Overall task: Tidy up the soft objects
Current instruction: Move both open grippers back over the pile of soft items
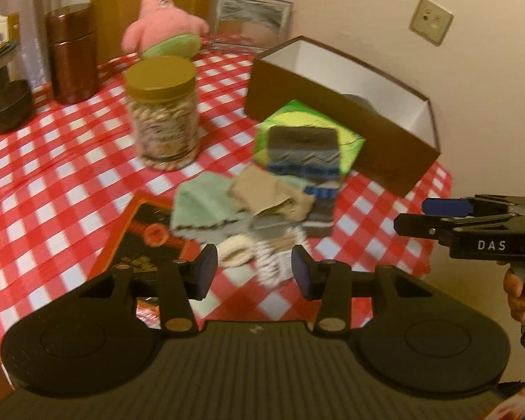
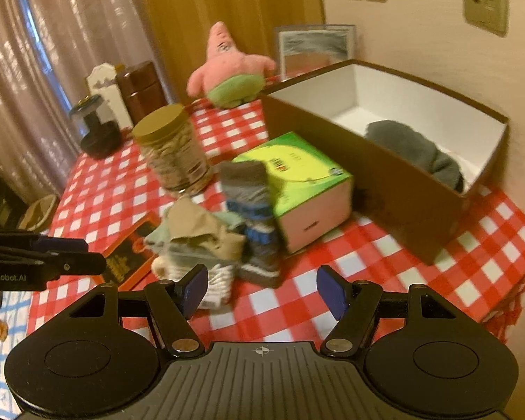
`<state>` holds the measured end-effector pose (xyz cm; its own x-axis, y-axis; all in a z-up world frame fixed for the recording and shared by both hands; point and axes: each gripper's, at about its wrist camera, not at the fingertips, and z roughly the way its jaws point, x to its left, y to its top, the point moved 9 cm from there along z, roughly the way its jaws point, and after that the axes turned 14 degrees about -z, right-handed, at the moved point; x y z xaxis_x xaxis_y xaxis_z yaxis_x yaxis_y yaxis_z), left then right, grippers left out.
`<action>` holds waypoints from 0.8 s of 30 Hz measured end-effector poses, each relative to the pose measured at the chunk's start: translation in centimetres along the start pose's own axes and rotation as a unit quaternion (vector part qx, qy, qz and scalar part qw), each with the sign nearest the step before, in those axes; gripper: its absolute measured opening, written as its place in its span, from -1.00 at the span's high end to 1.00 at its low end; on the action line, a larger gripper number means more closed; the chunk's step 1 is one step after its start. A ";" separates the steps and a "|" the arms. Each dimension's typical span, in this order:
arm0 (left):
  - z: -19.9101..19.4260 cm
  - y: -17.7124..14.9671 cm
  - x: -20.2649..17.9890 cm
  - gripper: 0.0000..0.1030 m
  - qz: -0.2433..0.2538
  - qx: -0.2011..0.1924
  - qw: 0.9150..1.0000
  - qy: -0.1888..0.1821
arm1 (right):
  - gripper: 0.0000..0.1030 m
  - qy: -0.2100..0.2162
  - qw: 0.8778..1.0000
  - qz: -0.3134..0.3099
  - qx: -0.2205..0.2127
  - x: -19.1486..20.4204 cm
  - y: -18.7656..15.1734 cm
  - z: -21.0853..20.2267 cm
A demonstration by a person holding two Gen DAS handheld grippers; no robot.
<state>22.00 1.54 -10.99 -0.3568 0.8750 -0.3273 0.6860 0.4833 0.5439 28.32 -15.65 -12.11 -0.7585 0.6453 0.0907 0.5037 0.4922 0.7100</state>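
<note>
A pile of soft cloths and socks (image 1: 262, 210) lies on the checked tablecloth: a green cloth (image 1: 203, 203), a tan cloth (image 2: 199, 231), a grey and blue striped sock (image 2: 252, 203) leaning on a green box, and a white striped sock (image 1: 273, 259). My left gripper (image 1: 253, 271) is open and empty, just short of the pile. My right gripper (image 2: 260, 288) is open and empty, near the pile's front. A brown box with a white inside (image 2: 385, 161) holds a grey soft item (image 2: 416, 150). A pink plush star (image 2: 227, 70) sits at the table's back.
A green tissue box (image 2: 297, 171) stands beside the brown box. A jar with a gold lid (image 1: 162, 112), a brown canister (image 1: 73, 52), a black dish (image 1: 7, 108) and a picture frame (image 1: 250, 21) stand on the table. A red and black packet (image 1: 143, 241) lies left of the pile.
</note>
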 end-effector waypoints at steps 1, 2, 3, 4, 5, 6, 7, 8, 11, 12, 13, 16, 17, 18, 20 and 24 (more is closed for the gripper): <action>-0.1 -0.1 0.4 0.18 -0.001 -0.001 1.000 0.004 | -0.34 0.002 1.000 -0.003 0.001 0.5 0.0 0.3; -0.2 -0.2 1.0 0.18 -0.003 -0.002 1.000 0.007 | -0.34 0.004 1.000 -0.005 0.003 0.9 -0.1 0.5; -0.3 -0.3 1.4 0.18 -0.005 -0.002 1.000 0.009 | -0.34 0.007 1.000 -0.008 0.004 1.3 -0.1 0.8; -0.4 -0.4 1.9 0.18 -0.008 -0.002 1.000 0.013 | -0.34 0.010 1.000 -0.012 0.006 1.7 -0.1 1.1; -0.5 -0.5 2.4 0.18 -0.012 -0.003 1.000 0.016 | -0.34 0.012 1.000 -0.016 0.006 2.1 -0.1 1.3; -0.6 -0.5 2.8 0.18 -0.015 -0.003 1.000 0.018 | -0.34 0.014 1.000 -0.021 0.007 2.5 -0.1 1.5; -0.7 -0.6 3.2 0.18 -0.018 -0.004 1.000 0.021 | -0.34 0.015 1.000 -0.026 0.009 2.9 -0.1 1.8; -0.8 -0.7 3.7 0.18 -0.022 -0.004 0.999 0.024 | -0.34 0.017 0.999 -0.031 0.010 3.2 -0.2 2.0; -0.8 -0.8 4.8 0.18 -0.030 -0.006 0.999 0.035 | -0.34 0.022 0.999 -0.043 0.012 3.9 -0.2 2.6; -0.8 -0.8 5.2 0.18 -0.032 -0.007 0.999 0.038 | -0.34 0.024 0.999 -0.046 0.013 4.2 -0.2 2.8; -0.9 -0.9 5.5 0.18 -0.034 -0.008 0.999 0.040 | -0.34 0.025 0.998 -0.049 0.013 4.4 -0.2 3.0; -0.9 -1.1 6.4 0.17 -0.039 -0.008 0.998 0.047 | -0.34 0.027 0.998 -0.064 0.013 4.9 -0.2 3.6; -0.9 -1.2 6.7 0.17 -0.041 -0.007 0.998 0.050 | -0.34 0.026 0.997 -0.069 0.014 5.1 -0.2 3.9; -0.9 -1.2 7.0 0.17 -0.043 -0.007 0.998 0.051 | -0.34 0.026 0.997 -0.073 0.015 5.2 -0.3 4.1; -0.7 -1.4 7.4 0.16 -0.049 -0.006 0.997 0.055 | -0.34 0.027 0.996 -0.081 0.016 5.4 -0.4 4.5; -0.4 -1.5 8.2 0.16 -0.055 -0.004 0.997 0.060 | -0.31 0.029 0.995 -0.095 0.018 5.8 -0.5 5.3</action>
<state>17.84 8.00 -14.20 -0.5033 0.8141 -0.2899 0.6338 0.5758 0.5165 25.84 -9.00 -15.68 -0.8638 0.5039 -0.0011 0.3630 0.6238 0.6922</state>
